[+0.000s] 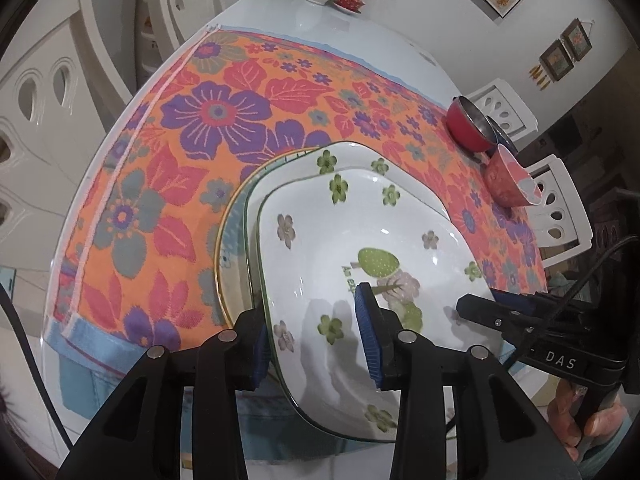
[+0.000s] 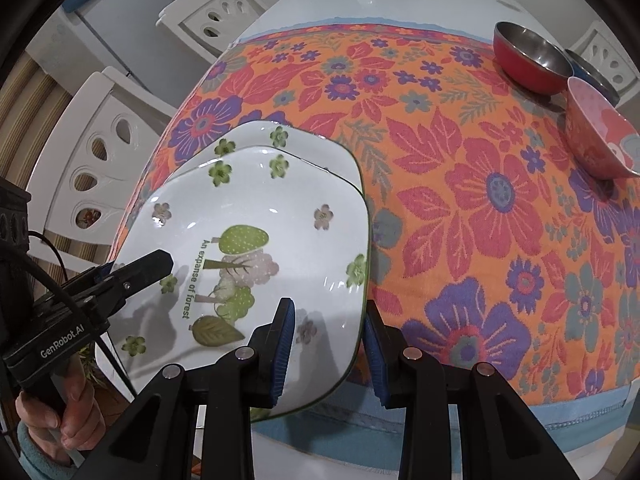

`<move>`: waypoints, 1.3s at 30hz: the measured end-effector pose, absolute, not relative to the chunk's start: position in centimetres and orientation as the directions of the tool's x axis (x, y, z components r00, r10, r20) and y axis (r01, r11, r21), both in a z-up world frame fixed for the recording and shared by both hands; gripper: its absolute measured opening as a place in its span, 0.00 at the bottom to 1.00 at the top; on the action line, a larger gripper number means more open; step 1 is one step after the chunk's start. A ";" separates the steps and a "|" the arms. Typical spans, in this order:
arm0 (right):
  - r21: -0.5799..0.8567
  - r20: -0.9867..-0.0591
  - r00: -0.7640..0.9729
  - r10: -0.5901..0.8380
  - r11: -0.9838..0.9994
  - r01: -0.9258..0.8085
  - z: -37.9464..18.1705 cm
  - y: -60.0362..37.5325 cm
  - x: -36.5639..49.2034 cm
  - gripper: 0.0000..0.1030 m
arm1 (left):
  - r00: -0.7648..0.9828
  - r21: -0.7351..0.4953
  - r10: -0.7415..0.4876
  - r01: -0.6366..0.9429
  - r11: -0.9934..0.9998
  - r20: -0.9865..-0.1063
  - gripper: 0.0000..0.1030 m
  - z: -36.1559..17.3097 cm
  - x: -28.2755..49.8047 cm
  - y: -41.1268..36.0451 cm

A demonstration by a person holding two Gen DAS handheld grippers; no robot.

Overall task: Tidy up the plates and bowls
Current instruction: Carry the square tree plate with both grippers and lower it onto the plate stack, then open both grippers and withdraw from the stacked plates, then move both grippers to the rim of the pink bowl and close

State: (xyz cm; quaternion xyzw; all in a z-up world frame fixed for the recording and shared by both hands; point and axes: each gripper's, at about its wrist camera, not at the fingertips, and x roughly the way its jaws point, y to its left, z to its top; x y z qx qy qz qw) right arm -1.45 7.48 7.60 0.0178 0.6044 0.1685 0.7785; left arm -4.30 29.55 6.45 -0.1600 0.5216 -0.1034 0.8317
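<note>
Blue pads of left hand-held gripper (image 1: 316, 348) astride one side rim of top plate (image 1: 360, 220): one pad outside the rim, the other inside over the well. Wide gap on the inner side; cannot tell whether pressing or merely straddling

Right hand-held gripper (image 2: 330, 350) on the opposite rim, outer pad against the green edge, inner pad down on the sloping wall; judged clamped on the plate

Top plate: white, squarish, deep, glazed, tree print and lettering. Judged stiff, moderately heavy, brittle, slick under rubber pads. Best taken by the rim at two opposite sides, as now, pads well down the wall rather than on the lip alone; likely to pivot or slide out of a single-sided hold

Position: between the two hand-held grippers, well of the plate just ahead of both, near edge overhanging the tabletop (image 2: 360, 0) edge below the fingers. Directly beneath and a little beyond, second plate (image 1: 352, 156) of matching pattern; under that, gold-rimmed plate (image 1: 232, 248), showing to the outer side of the left hand-held gripper. All on floral cloth (image 2: 480, 200)

Red bowl (image 2: 528, 60) and pink bowl (image 2: 600, 140) well apart, far ahead and to the right of the right hand-held gripper, untouched
</note>
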 end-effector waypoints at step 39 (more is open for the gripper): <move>0.338 -0.854 0.459 0.247 0.932 0.127 15.2 -16.3 4.3 0.62 | 0.502 -0.307 -0.442 0.330 0.892 -0.743 0.69 19.6 8.1 10.9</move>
